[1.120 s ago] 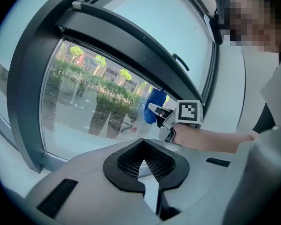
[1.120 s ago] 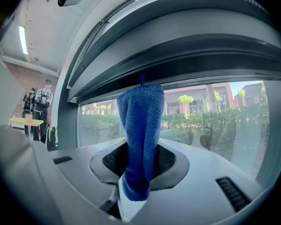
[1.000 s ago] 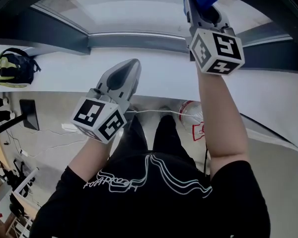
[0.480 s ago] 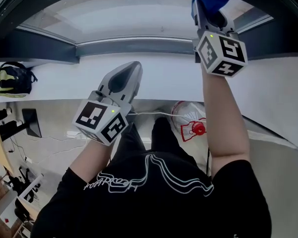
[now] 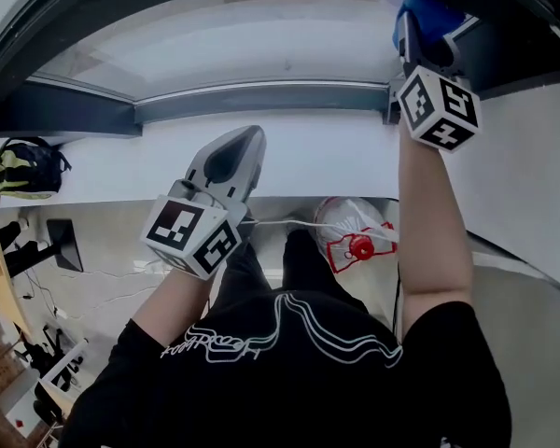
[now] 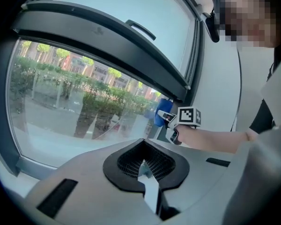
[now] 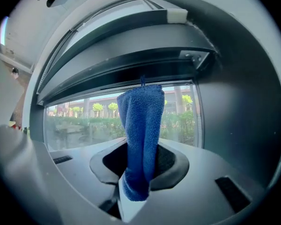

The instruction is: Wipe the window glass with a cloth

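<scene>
Window-side in a white-walled room: you stand at a white sill [image 5: 317,152], your black shirt [image 5: 289,362] filling the head view's 6 o'clock. Nearest you, toward 8 o'clock, the left gripper [image 5: 245,145] hangs low over the sill's near edge, its marker cube [image 5: 191,234] turned up to the camera. Its own view shows the tongs [image 6: 145,168] drawn narrow, pads all but meeting, with nothing between them. Just past your legs, a clear plastic bag [image 5: 353,220] with something red in it lies on the floor. A yellow-and-black backpack [image 5: 23,168] sits at 9 o'clock. Your right arm reaches out to 1 o'clock, carrying the right gripper [image 5: 420,37] up beyond the sill to the dark window frame [image 5: 261,96]. Its tongs [image 7: 138,172] are clamped on a blue cloth [image 7: 141,125], which stands up from the pads, top edge at the frame's upper rail. That cloth sits at the right-hand end of the window glass [image 5: 261,40]; whether it touches the pane cannot be told. Beyond the glass, trees and low buildings line a paved street.
</scene>
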Tool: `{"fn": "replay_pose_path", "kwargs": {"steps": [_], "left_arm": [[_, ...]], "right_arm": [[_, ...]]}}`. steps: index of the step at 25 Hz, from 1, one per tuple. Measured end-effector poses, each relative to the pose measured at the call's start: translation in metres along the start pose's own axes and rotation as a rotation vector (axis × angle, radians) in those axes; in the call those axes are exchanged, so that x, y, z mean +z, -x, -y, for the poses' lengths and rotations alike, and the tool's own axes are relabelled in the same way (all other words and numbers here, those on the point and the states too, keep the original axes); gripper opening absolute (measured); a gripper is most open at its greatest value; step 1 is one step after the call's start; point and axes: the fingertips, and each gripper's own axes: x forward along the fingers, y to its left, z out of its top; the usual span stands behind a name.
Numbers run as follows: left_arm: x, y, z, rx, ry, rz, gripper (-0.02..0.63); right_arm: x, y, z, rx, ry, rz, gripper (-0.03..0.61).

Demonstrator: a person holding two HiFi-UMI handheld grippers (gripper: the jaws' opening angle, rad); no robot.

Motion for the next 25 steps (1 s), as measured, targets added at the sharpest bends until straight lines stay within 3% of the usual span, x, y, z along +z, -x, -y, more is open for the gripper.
{"fn": "replay_pose_path", "kwargs": {"steps": [8, 13, 18, 25], "left_arm": [[0.006, -0.011, 0.012, -0.020, -0.024, 0.008, 0.003], [0.006, -0.009, -0.002, -0.010, -0.005, 0.014, 0.003], [0.006, 0.005, -0.024, 0.003, 0.017, 0.030, 0.003], [0.009, 0.059, -0.083, 0.079, 0.053, 0.065, 0.003]], "right_arm": [[0.001, 0.007, 0.039, -0.069, -0.020, 0.003, 0.092], [0.005, 0.006, 0.024, -0.042, 0.070, 0.009, 0.094], [0.001, 0.015, -0.034, 0.059, 0.078, 0.017, 0.094], [-0.009, 0.015, -0.188, 0.314, 0.079, 0.009, 0.094]]}}
